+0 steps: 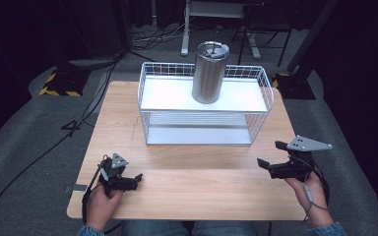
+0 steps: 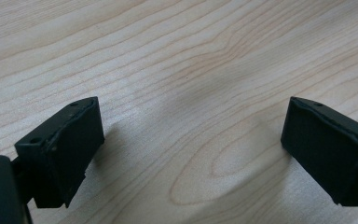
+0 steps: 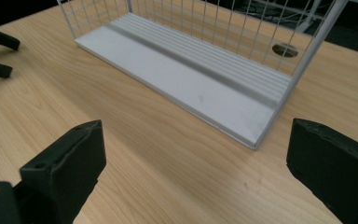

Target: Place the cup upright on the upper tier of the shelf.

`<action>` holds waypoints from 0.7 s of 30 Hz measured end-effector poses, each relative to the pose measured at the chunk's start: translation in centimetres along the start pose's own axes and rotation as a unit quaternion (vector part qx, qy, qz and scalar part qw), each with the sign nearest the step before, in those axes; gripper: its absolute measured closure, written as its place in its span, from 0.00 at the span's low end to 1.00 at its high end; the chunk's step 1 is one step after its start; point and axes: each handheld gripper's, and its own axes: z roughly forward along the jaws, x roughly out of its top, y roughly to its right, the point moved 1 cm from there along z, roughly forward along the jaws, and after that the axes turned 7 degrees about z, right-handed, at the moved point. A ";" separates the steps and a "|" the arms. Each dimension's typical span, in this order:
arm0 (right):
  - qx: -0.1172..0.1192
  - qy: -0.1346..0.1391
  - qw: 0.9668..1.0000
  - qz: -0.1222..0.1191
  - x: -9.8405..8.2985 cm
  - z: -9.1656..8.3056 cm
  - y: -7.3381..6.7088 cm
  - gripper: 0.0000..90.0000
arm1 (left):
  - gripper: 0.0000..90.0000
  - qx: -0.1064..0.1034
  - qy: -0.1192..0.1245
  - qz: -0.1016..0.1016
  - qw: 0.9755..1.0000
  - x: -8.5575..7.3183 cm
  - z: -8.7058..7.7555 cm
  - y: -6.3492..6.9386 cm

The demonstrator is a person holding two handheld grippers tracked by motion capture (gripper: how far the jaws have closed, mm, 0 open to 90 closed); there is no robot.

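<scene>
A steel tumbler (image 1: 209,72) stands upright on the top shelf of a white wire rack (image 1: 204,111) at the far middle of the counter (image 1: 187,182). Both claws sit low near the counter's front edge, well apart from the rack. The left claw (image 1: 137,179) has its 2 jaws spread, nothing between them. The right claw (image 1: 269,154) is likewise spread and faces the rack's lower shelf (image 3: 182,79).

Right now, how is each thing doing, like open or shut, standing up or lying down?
Left gripper: open, holding nothing, low over the table.
Right gripper: open, holding nothing.
Steel tumbler: upright on the rack's top shelf, lid on.
Wire rack: upright, bottom shelf bare.
Table: bare wood near the grippers.
</scene>
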 end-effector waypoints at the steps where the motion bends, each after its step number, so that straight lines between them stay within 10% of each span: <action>1: -0.002 -0.003 1.000 0.000 -0.4 0.2 0.1 0.06 | 0.07 0.000 0.000 0.000 1.000 0.0 0.0 0.0; 21: -0.011 -0.062 0.997 0.037 -6.4 3.3 1.9 0.07 | 0.07 0.000 0.000 0.000 1.000 0.0 0.0 0.0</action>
